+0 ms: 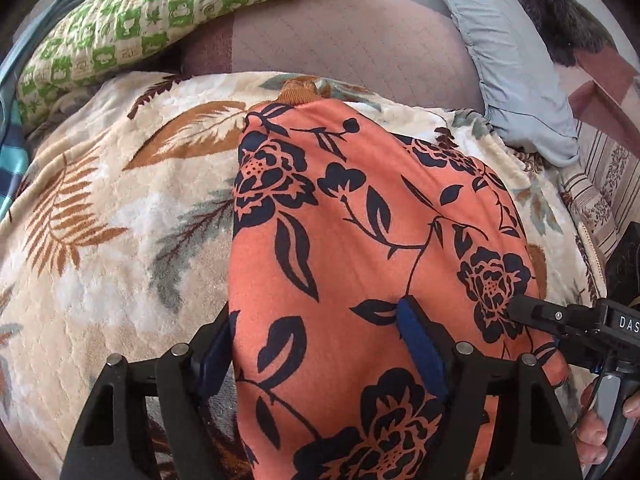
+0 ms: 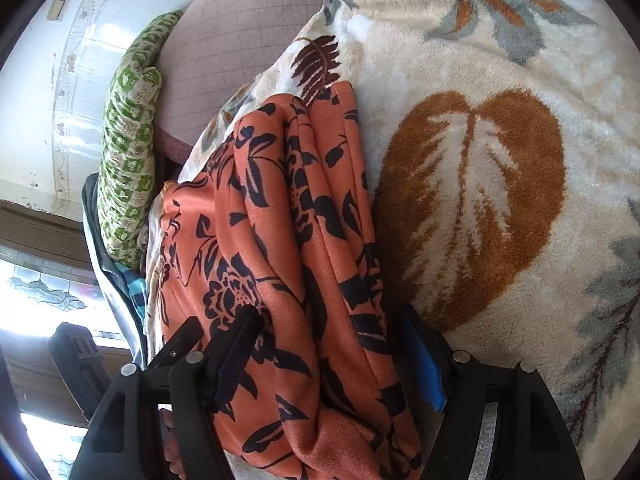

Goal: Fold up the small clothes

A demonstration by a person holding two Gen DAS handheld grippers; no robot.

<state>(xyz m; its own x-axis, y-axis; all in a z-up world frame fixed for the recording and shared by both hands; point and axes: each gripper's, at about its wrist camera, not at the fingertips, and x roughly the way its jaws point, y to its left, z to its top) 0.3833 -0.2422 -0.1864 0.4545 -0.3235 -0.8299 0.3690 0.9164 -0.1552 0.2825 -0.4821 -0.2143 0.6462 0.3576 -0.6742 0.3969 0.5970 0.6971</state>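
Garment point(image 1: 352, 240) sits on the blanket point(image 1: 120, 220), running from 6 o'clock up to 12 in the left view, brown cuff or hem at the far end. In the right view it shows several stacked layers with lengthwise creases, so I judge you're mid-fold with at least one fold in.

Left gripper point(image 1: 320, 352): your fingers straddle the near end of the cloth, one pad outside the left edge at 7 o'clock, the blue pad point(image 1: 420, 348) pressed on top at 5. The gap is wide and full of fabric. I can't tell whether it's pinching or just pinning the cloth down.

Right gripper point(image 2: 328, 356): same picture, fingers either side of the layered bundle, blue pad at 5 o'clock against the cloth's right edge. Jaws look spread around the stack; a real clamp isn't confirmed. In the left view its tip point(image 1: 520, 308) touches the cloth at 4 o'clock.

Likely reason for both at the near end: you hold both near corners so the stack stays aligned for the next fold toward 12 o'clock.

Risk: the fleece blanket is grippy, so lower layers may drag and skew. The pillow point(image 1: 140, 28) at 10–11 o'clock is well clear.
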